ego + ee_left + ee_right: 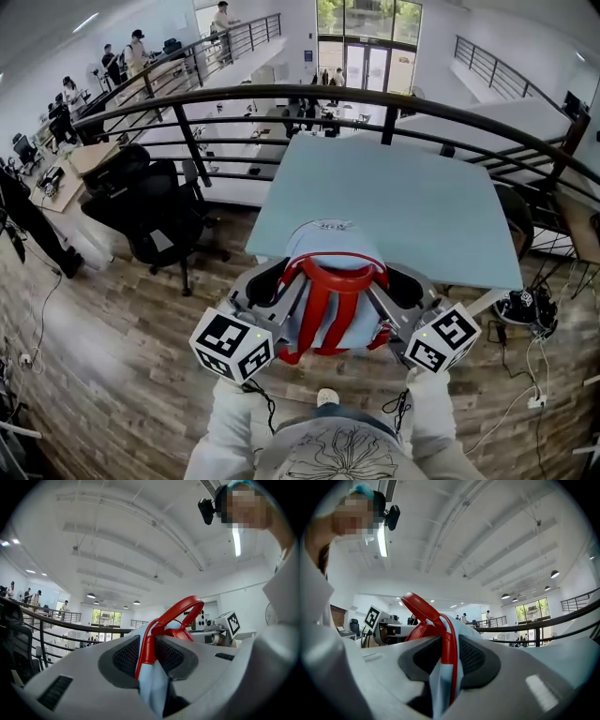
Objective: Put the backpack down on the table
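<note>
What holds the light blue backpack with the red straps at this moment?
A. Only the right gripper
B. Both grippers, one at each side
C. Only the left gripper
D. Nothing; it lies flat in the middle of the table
B: the left gripper and the right gripper each have their jaws closed on blue fabric and red trim of the backpack, and the head view shows one gripper at each side of it.

Open-plan office, mezzanine level. Pale blue worktop [412, 206] at 12 o'clock sits against a curved black railing [281, 94], with desks on the lower floor beyond it. Black office chairs [150, 220] at 10, desk with monitors [52, 178] at 9. People [138, 49] on a railed walkway at 11. Glass doors [367, 42] far off at 12. Wood-plank floor [112, 356], loose cables [530, 361] at 4.
</note>
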The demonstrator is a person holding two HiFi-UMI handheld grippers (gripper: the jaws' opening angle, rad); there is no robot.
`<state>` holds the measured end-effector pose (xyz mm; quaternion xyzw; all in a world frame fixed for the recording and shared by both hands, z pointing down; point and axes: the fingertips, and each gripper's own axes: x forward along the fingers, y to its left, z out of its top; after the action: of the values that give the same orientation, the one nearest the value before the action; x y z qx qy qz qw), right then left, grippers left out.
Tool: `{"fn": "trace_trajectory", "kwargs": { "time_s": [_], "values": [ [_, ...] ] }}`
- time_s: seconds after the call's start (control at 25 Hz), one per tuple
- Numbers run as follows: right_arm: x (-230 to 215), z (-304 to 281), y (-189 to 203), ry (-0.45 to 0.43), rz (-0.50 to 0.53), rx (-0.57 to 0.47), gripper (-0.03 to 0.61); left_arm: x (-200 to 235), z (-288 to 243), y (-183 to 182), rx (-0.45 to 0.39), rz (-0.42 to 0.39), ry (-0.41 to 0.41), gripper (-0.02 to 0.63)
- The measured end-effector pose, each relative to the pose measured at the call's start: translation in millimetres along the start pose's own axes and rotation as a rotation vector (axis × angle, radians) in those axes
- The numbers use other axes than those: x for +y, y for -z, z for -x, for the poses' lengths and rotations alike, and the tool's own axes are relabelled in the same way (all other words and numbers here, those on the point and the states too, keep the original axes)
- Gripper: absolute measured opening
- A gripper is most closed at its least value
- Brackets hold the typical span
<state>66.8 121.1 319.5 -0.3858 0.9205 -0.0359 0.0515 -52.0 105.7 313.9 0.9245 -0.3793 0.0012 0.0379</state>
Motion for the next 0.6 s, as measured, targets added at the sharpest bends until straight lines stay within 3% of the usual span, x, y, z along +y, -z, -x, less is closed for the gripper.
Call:
{"fn": "trace_trajectory", "kwargs": {
  "time_s": [0.6],
  "values": [
    [-103, -54, 8, -0.009, -0.038, 0.009, 0.12, 54, -100, 9, 0.028, 0.016, -0.019, 0.101]
  ]
}}
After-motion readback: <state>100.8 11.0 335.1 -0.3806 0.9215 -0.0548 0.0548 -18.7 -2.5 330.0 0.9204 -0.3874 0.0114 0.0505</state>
